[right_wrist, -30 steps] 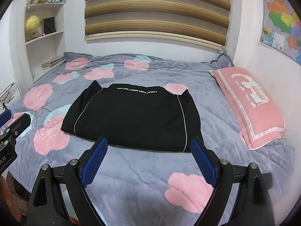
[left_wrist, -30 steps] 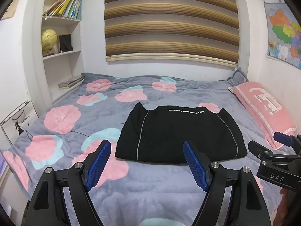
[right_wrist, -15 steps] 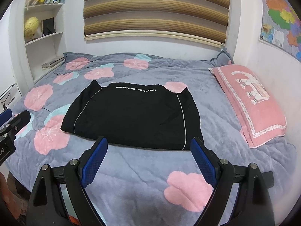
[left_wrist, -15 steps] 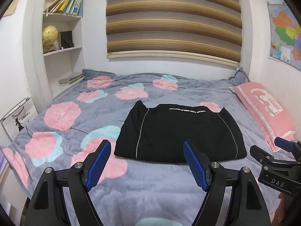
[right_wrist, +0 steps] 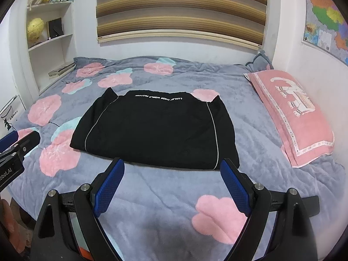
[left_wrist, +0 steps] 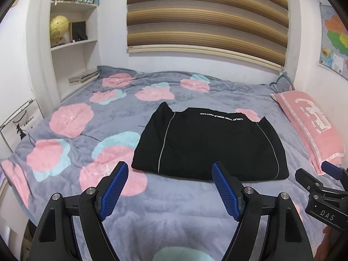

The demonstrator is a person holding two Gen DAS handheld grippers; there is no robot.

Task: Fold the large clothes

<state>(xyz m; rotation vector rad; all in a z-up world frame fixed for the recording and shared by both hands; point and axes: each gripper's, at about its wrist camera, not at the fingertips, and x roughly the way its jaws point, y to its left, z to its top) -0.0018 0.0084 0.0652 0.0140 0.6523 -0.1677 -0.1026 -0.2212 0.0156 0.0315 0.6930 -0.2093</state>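
On the grey flowered bedspread [left_wrist: 195, 213] ahead of me lies the folded black garment [right_wrist: 156, 128], flat and untouched. My left gripper [left_wrist: 169, 187] and right gripper [right_wrist: 171, 184] both gape wide, holding nothing.

left gripper [left_wrist: 168, 181]: black plastic arms, silver screw heads, blue pads with that knurled grip texture
right gripper [right_wrist: 171, 178]: same black-and-blue build, silver bolts
markings: white "DAS" lettering on the right one's side, seen from the left wrist view
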